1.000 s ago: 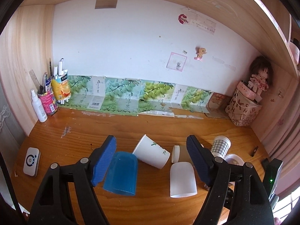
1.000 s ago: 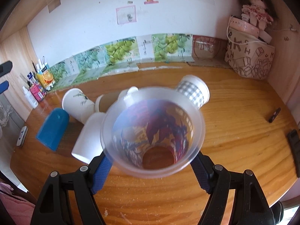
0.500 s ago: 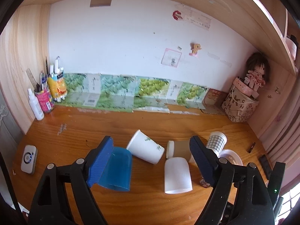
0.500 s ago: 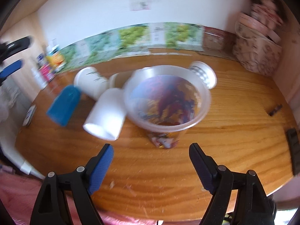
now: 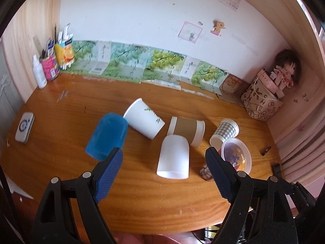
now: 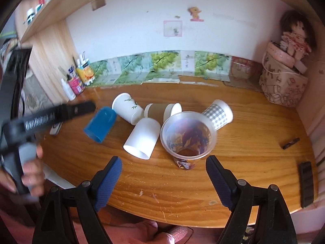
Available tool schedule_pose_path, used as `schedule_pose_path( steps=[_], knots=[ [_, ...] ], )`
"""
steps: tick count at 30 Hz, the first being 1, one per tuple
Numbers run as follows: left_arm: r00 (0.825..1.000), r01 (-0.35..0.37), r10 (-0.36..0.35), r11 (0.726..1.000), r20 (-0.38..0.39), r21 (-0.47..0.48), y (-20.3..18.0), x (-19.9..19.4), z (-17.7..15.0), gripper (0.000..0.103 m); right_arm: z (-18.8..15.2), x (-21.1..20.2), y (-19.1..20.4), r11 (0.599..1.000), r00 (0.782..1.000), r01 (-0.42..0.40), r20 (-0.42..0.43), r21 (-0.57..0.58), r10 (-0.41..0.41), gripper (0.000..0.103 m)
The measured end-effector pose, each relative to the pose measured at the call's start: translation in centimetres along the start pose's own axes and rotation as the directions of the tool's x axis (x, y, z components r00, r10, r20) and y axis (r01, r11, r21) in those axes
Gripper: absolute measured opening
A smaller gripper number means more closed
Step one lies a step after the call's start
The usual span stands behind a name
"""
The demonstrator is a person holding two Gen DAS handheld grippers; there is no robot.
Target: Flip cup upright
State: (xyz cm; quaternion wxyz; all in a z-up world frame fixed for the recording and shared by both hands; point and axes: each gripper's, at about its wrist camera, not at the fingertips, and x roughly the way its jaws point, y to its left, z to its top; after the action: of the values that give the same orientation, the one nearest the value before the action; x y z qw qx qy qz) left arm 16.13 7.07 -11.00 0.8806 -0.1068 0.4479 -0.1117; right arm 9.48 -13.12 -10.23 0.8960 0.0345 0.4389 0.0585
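Note:
A clear plastic cup with a colourful print [image 6: 188, 140] stands upright on the wooden table; it also shows in the left wrist view [image 5: 236, 155]. Lying on their sides around it are a plain white cup [image 6: 142, 139], a brown-sleeved paper cup [image 6: 160, 112], a white cup with leaf print [image 6: 127, 109], a checked cup [image 6: 219, 114] and a blue cup [image 6: 100, 124]. My right gripper [image 6: 163, 174] is open and empty, pulled back in front of the clear cup. My left gripper [image 5: 163, 167] is open and empty, above the table's near edge, in front of the white cup [image 5: 174, 158].
A patterned bag with a doll [image 6: 284, 81] stands at the back right. Bottles and a pen holder [image 6: 77, 79] stand at the back left. A white remote [image 5: 24, 127] lies at the left. A black clip [image 6: 290, 143] and a dark device [image 6: 305, 183] lie at the right.
My right gripper let go of the clear cup, which now stands upright on the table, and drew back. My left gripper has risen and tilted down, so the cups show from higher up.

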Motion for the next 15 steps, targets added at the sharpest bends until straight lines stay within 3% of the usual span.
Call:
schedule_pose_path(
  steps=[3, 6, 9, 15],
  knots=[
    [1.000, -0.019, 0.019, 1.000, -0.006, -0.025, -0.1, -0.7, -0.7, 0.086, 0.3, -1.4, -0.8, 0.996, 0.998, -0.055, 0.007, 0.075, 0.055, 0.087],
    [1.000, -0.025, 0.024, 0.998, -0.010, -0.052, -0.3, -1.6, -1.3, 0.086, 0.4, -2.3, -0.7, 0.995, 0.997, -0.074, 0.031, 0.071, 0.072, 0.103],
    [0.997, -0.072, 0.073, 0.996, 0.022, -0.043, -1.0, -3.2, -2.0, 0.086, -0.1, -3.4, -0.2, 0.998, 0.998, -0.045, 0.054, 0.031, 0.044, 0.103],
    [0.974, -0.182, 0.174, 0.982, 0.147, 0.042, -3.5, -7.5, -3.3, 0.090, -1.1, -6.3, -0.3, 0.999, 0.996, -0.025, 0.086, 0.041, 0.021, 0.103]
  ],
)
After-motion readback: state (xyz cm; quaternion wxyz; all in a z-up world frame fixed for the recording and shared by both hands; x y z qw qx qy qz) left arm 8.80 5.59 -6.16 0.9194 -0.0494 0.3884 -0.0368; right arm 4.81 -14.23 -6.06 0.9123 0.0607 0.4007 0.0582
